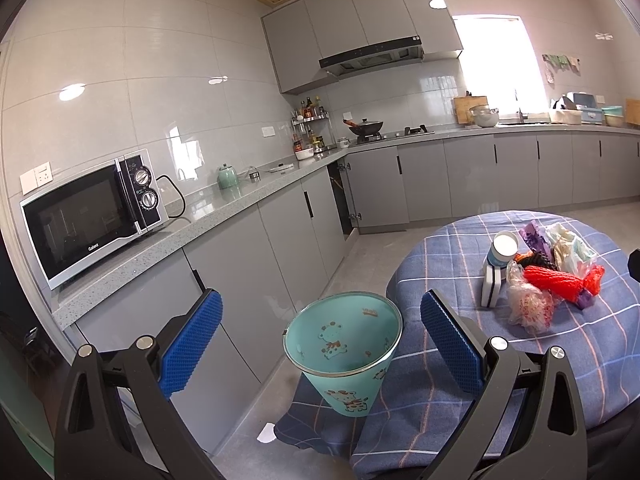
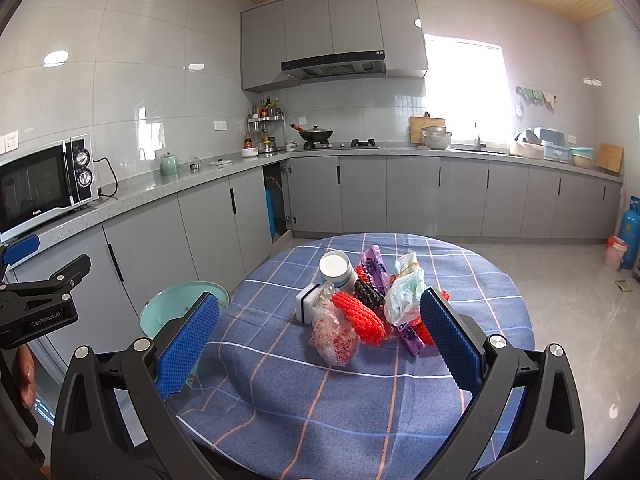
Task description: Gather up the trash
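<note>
Left wrist view: the left tool [image 1: 320, 316] is spread wide and holds nothing; the teal bin [image 1: 344, 356] stands between its blue pads, apart from both. The bin sits on the floor just beside the edge of the round table [image 1: 432, 380], whose blue checked cloth hangs behind it. The visible part of the bin's interior shows bare printed wall only; no trash is seen inside, though the bottom is not fully in view.

Right wrist view: the right tool [image 2: 320, 336] is also spread wide and empty, aimed at the trash pile [image 2: 360, 304] at the middle of the table. The pile is intact and consists of:
- a red foam net sleeve [image 2: 358, 314], lying across the front;
- a clear bag with red print [image 2: 334, 340], nearest the tool;
- a crumpled pale plastic bag [image 2: 404, 290], on the right;
- purple wrappers [image 2: 374, 260], at the rear and under the right pad;
- a dark net sleeve [image 2: 370, 294], in the middle;
- a white-lidded tub [image 2: 336, 268], on its side at the rear;
- a white sponge block [image 2: 308, 304], touching the tub.

Task status, as judged: nothing collected yet. All items remain on the table; each has to be gripped and dropped into the bin at the table's left edge.
</note>
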### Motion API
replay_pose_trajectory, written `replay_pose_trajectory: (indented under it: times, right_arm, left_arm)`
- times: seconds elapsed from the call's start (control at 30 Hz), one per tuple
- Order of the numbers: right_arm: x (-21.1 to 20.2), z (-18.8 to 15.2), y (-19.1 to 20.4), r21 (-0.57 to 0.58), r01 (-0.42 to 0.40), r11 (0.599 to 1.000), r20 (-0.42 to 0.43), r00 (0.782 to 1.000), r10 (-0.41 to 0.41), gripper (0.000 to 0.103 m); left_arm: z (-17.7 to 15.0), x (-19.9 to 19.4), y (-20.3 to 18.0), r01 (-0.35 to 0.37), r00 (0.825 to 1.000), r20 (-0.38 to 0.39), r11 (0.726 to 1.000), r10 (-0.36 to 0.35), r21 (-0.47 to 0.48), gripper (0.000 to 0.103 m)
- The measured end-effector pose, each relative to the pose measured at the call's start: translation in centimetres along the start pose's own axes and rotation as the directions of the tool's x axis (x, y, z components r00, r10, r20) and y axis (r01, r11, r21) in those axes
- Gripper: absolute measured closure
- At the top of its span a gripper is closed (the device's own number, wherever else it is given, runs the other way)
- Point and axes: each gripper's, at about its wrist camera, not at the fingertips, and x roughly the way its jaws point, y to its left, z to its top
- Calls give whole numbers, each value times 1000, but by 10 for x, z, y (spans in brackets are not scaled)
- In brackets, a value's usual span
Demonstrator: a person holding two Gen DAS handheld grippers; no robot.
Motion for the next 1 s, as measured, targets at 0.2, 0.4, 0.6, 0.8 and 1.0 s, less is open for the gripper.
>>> replay_pose_trajectory:
  times: [0.2,0.4,0.6,0.8,1.0]
  right_arm:
    - [0,0,0,-2,2,1000,0,1000,-2,4]
    - [-2,1,-2,4,1,1000,4,1000,-2,4]
    - [-2,2,-3,6,3,1000,7,1000,-3,4]
    - [-1,2,-5,10,4,1000,8,1000,-4,4]
    - [3,2,-7,4,5,1000,5,1000,-5,4]
  left_arm:
    - [0,0,0,0,1000,0,1000,0,1,5]
    - [0,0,0,0,1000,-1,1000,0,1,5]
    - [0,-1,0,0,1000,-1,1000,0,2,5]
    - [-1,0,-1,1,1000,-1,1000,-1,3,5]
    - [-1,3,-4,-2,1000,-5,1000,2,11,5]
